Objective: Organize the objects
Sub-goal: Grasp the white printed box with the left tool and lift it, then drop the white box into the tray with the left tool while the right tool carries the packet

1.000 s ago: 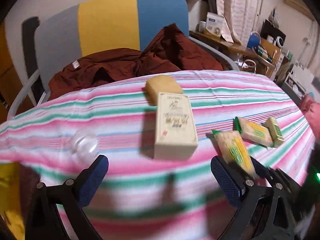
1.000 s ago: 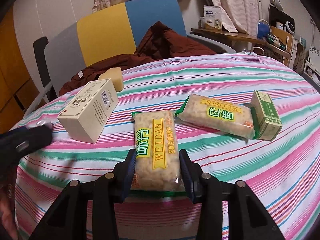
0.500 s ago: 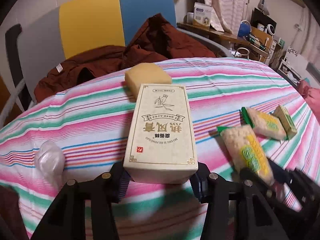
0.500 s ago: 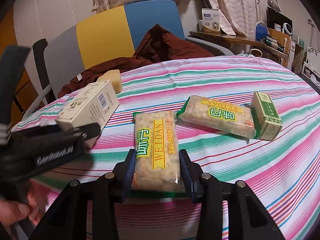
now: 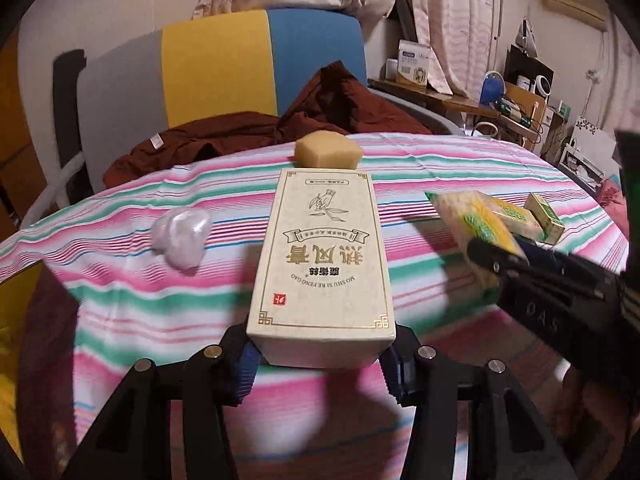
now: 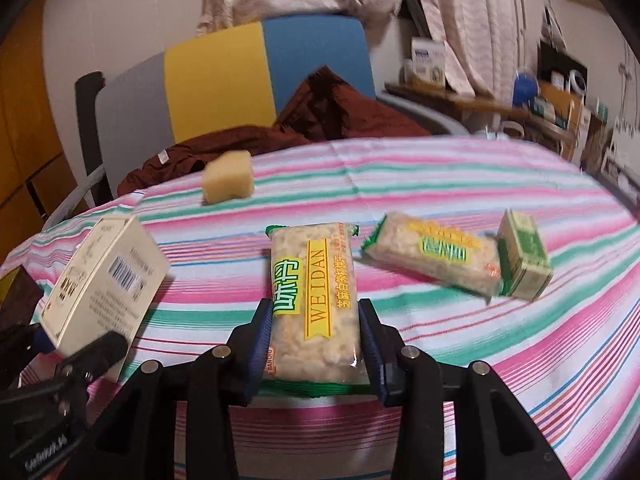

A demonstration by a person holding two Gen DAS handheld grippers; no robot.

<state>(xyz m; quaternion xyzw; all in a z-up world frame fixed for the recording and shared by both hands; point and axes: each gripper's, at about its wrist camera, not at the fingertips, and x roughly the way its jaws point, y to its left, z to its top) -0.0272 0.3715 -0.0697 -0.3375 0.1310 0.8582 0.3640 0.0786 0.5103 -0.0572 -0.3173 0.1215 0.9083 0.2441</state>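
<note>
Left gripper (image 5: 320, 364): and there it was, jaws clamped on the near end of the cream box (image 5: 322, 256), blue pads pressed to both sides.
Cream box: it pointed away from the camera over the striped tablecloth (image 5: 120, 300), printed face up; from the right wrist view it appeared tilted, barcode side showing (image 6: 104, 280), apparently clear of the cloth.
Right gripper (image 6: 316, 344): jaws closed on the near end of the Weidan snack pack (image 6: 312, 300), one finger along each long edge.
Weidan snack pack: held lengthwise, just right of the cream box, yellow label up; whether it touched the cloth, I could not tell.
Second snack pack (image 6: 436, 260): lying flat on the cloth, right of the held pack and apart from it, blurred.
Small green box (image 6: 524, 256): touching the far-right end of that second pack.
Yellow sponge block (image 5: 328, 150): beyond the far end of the cream box, near the table's back edge.
Crumpled clear plastic (image 5: 182, 236): left of the cream box, on the cloth, well apart from it.
Red-brown garment (image 5: 260, 136): heaped behind the table, past the sponge.
Chair (image 5: 224, 60): grey, yellow and blue back, standing behind the garment.
Cluttered shelf (image 5: 512, 108): far right of the chair, details too small to read.
</note>
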